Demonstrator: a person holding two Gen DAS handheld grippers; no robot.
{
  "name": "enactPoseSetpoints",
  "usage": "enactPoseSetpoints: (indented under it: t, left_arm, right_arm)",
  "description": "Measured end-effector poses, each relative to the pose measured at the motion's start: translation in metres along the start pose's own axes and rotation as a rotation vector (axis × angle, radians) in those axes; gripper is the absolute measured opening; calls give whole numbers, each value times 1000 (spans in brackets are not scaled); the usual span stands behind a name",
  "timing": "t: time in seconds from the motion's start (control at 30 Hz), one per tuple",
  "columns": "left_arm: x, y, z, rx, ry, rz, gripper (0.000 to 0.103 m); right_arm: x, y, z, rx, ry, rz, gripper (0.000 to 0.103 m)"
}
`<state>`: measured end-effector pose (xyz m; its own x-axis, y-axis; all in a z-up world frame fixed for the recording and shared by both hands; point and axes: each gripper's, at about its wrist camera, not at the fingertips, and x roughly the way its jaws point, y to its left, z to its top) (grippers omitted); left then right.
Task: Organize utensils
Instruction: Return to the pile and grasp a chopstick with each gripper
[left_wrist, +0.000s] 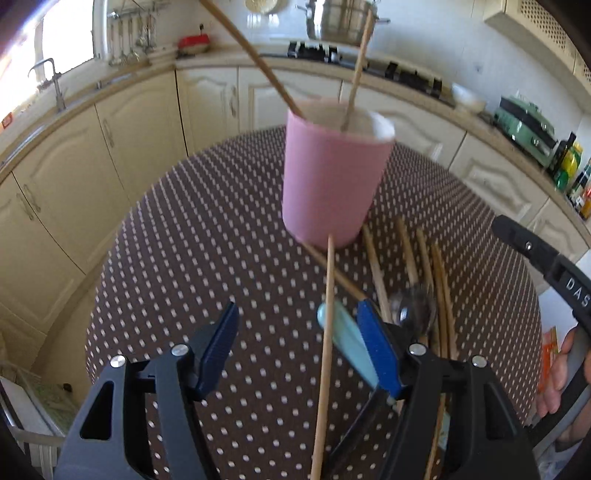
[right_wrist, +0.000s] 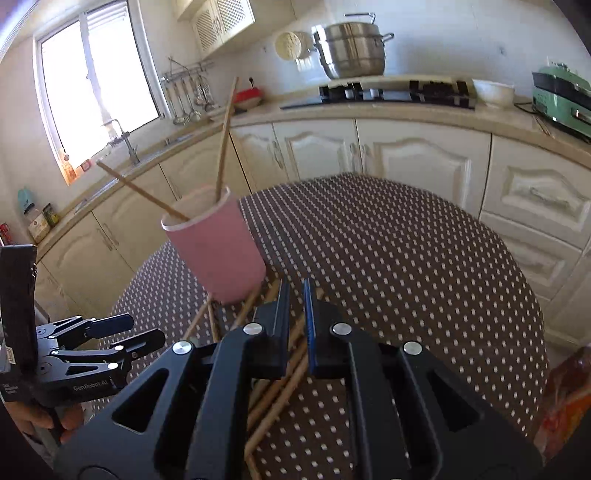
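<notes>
Jaws of left gripper spread wide over chopstick, right gripper nearly closed

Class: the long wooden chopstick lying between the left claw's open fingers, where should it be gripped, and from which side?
Likely mid-shaft, from above. The chopstick lies flat on the table, running lengthwise between the left claw fingers, so closing across its thin width should pinch it.
</notes>
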<state>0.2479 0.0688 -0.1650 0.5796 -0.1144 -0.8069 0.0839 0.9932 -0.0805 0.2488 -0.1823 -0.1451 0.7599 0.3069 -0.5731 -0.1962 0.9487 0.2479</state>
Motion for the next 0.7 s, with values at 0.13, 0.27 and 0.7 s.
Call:
enactPoseSetpoints:
  t: [0.13,0.27,0.7]
  left_arm:
    - [12,-3,-13,5,58,-3,51]
    - [22,-1,-20,-15,88,-26,45]
    - [22,2,-16,-53,81,-45,7]
  right_arm:
    - [0,-8,-14,22,55,-12,9]
    - [4,-13,-28,27,120,-27,36]
    - [31,6,-55,-82,250,-74,46]
